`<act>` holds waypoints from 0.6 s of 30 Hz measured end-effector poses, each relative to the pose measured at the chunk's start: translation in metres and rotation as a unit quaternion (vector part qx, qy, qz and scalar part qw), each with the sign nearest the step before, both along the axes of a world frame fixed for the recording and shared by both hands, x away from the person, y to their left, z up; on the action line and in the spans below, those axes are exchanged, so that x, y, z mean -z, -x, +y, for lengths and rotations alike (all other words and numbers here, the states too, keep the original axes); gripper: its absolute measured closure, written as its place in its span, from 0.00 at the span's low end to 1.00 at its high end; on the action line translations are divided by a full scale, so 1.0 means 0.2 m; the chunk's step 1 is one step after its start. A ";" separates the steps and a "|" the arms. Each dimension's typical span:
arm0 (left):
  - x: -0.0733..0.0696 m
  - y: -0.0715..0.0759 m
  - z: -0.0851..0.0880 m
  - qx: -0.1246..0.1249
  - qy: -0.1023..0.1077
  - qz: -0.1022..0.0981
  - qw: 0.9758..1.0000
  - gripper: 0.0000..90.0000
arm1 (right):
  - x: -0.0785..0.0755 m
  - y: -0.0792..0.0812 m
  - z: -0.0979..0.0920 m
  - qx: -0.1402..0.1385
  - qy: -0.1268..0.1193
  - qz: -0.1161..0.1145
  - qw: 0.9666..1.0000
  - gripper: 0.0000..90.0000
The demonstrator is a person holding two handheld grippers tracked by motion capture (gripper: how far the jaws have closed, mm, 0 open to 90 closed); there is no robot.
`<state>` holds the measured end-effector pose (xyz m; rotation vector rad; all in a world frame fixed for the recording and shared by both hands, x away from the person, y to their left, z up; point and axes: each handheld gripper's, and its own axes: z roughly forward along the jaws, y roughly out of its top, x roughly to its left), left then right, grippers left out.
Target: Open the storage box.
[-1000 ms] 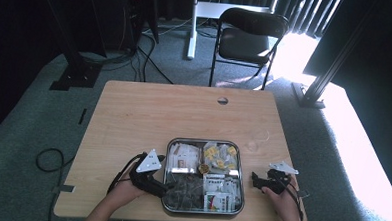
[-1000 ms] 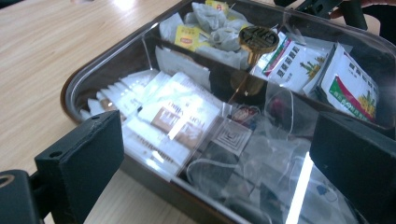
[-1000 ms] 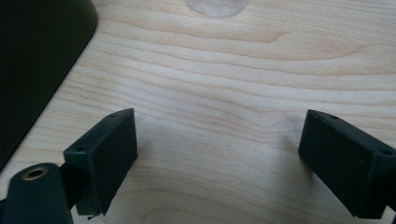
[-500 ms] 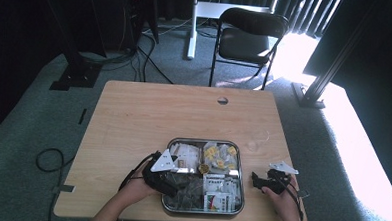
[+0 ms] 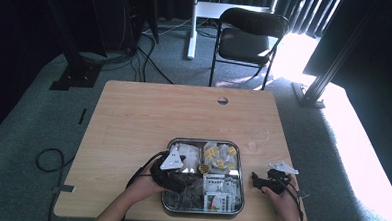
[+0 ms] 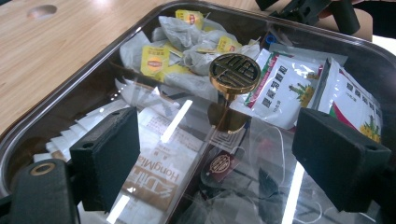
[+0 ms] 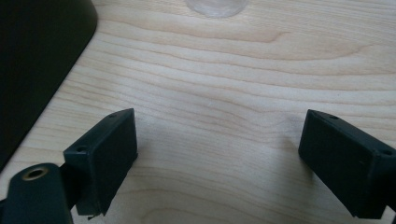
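Observation:
A metal tray (image 5: 205,141) sits at the near edge of the table under a clear lid with a brass knob (image 6: 234,71). Inside lie yellow tea bags (image 6: 156,60), green-and-white packets (image 6: 285,86) and a brown sachet (image 6: 154,177). My left gripper (image 5: 189,180) hovers over the tray's left half, pointing at the knob (image 5: 202,168). In the left gripper view its jaws (image 6: 224,149) are open; they have just been closing, with nothing pinched between the pads. My right gripper (image 5: 257,181) rests to the right of the tray, open (image 7: 224,154) over bare wood.
The tray's dark outer wall (image 7: 37,56) is close on the left in the right gripper view. Bare wooden tabletop (image 5: 184,110) stretches beyond the tray, with a cable hole (image 5: 223,100) near the far edge. A folding chair (image 5: 249,40) stands behind the table.
My left gripper has slid to the right, from the tray's left rim to over its left half. The right gripper has stayed where it was.

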<state>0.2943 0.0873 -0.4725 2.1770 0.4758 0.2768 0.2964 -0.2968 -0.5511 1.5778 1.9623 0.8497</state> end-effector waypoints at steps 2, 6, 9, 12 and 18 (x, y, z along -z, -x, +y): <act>0.00 -0.01 -0.01 0.006 0.000 0.003 1.000 0.20 | 0.00 0.00 0.00 0.000 0.000 0.000 1.000 0.12; 0.00 -0.03 -0.04 0.013 -0.001 0.009 1.000 0.22 | 0.00 0.00 0.00 0.000 0.000 0.000 1.000 0.12; 0.00 -0.03 -0.06 0.016 0.000 0.013 1.000 0.26 | 0.00 0.00 0.00 0.000 0.000 0.000 1.000 0.12; 0.00 -0.03 -0.08 0.019 -0.001 0.013 1.000 0.30 | 0.00 0.00 0.00 0.000 0.000 0.000 1.000 0.12; 0.00 -0.05 -0.12 0.024 -0.014 0.001 1.000 0.35 | 0.00 0.00 0.00 0.000 0.000 0.000 1.000 0.12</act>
